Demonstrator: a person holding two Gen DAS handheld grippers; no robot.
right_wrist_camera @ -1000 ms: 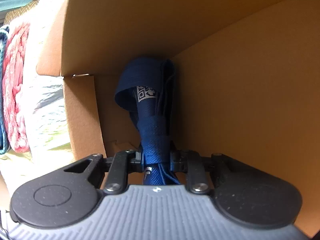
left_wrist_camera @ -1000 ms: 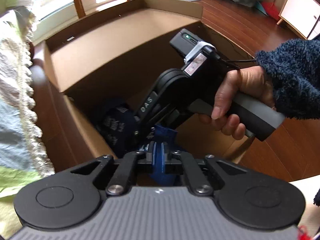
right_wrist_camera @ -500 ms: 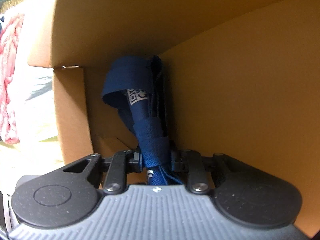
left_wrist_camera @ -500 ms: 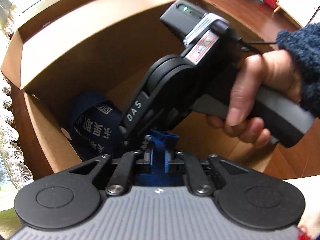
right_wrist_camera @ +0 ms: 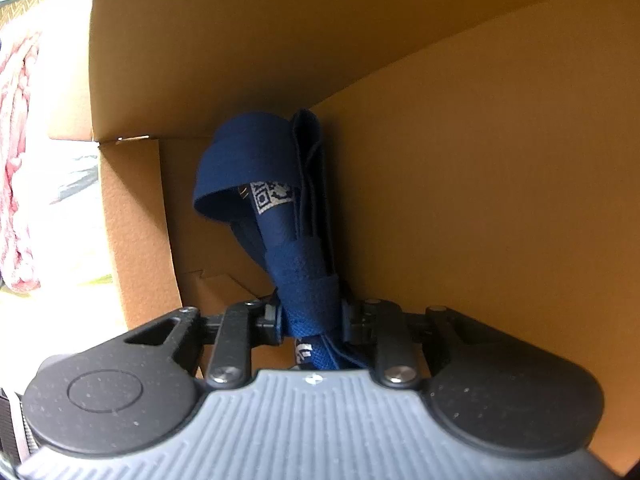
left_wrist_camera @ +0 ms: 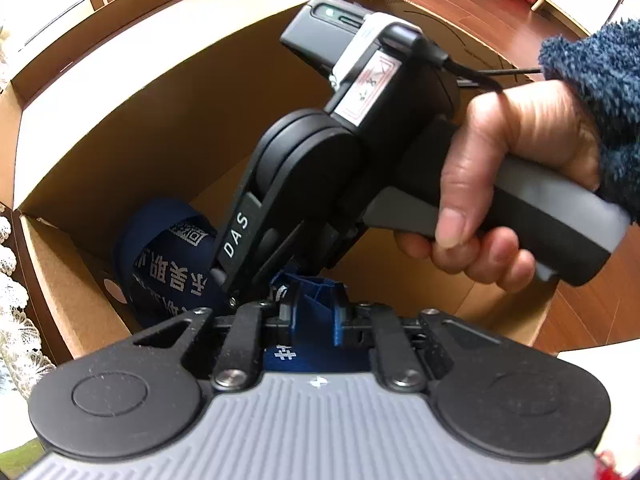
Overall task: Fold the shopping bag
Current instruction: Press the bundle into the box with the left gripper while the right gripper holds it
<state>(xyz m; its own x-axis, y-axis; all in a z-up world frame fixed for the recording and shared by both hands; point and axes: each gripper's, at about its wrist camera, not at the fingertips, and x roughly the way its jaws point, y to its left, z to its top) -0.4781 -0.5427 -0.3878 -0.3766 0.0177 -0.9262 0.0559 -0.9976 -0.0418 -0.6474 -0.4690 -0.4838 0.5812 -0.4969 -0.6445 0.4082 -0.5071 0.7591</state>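
The rolled navy shopping bag sits down inside the cardboard box, against its wall. The right gripper has its jaws clamped on the bag's near end. The left gripper has just widened its jaws slightly, blue fabric between them, pads touching it. A hand in a fuzzy sleeve holds the right tool.

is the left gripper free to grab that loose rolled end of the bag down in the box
Probably not as things stand: the left gripper has a fold of the bag between its jaws, and the right gripper, clamped on the bag, sits across the way inside the box.
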